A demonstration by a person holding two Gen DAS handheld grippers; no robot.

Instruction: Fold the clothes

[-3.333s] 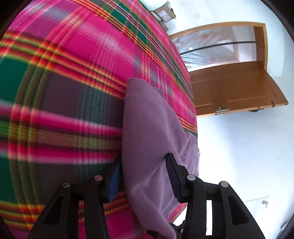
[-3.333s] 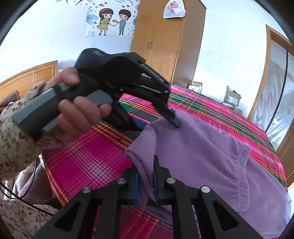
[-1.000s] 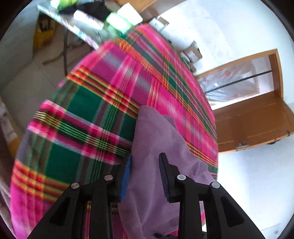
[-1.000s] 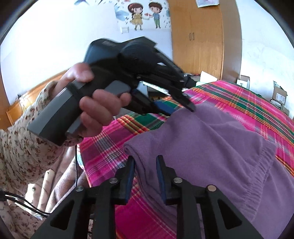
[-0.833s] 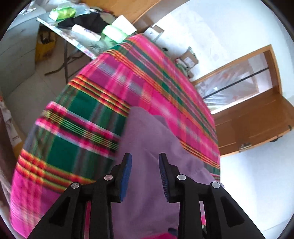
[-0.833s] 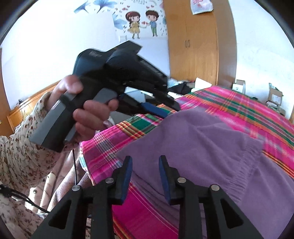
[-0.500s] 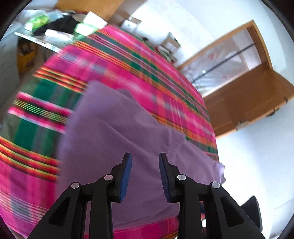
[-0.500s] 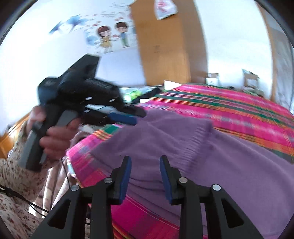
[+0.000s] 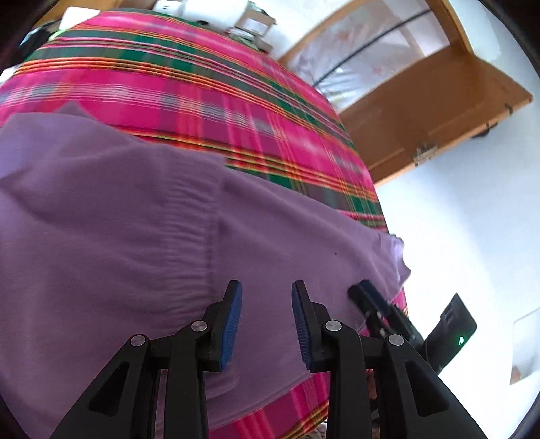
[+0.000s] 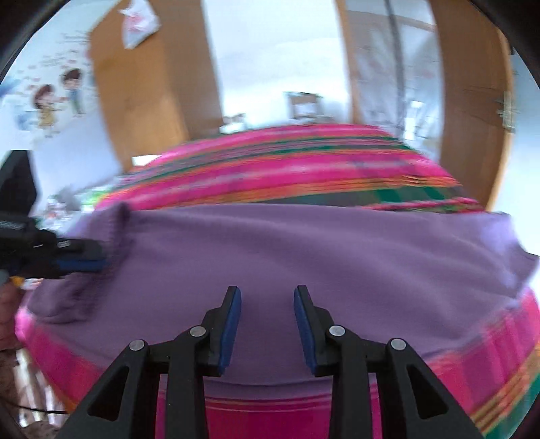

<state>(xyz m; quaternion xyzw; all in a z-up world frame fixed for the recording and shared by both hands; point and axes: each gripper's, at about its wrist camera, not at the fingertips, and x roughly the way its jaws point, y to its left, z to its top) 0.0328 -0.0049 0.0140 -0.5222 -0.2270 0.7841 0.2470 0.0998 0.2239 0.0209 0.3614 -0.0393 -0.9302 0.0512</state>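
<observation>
The left gripper (image 9: 266,304) hung with jaws apart and empty above the purple garment (image 9: 118,229); the right gripper (image 10: 266,307) likewise, over its lower edge. No writing was legible. The garment lay spread on a plaid bedspread (image 9: 209,87), a wooden door (image 9: 435,104) beyond, a wardrobe (image 10: 145,91) behind.

I see a bright bedroom with white walls (image 10: 276,67). A tall wooden wardrobe (image 10: 148,94) stands beyond the far edge of the bed (image 9: 209,101), which wears a pink and green plaid cover. Cartoon stickers (image 10: 57,98) decorate the wall. A wooden door (image 9: 428,111) stands open, with cardboard boxes (image 9: 251,23) nearby.
</observation>
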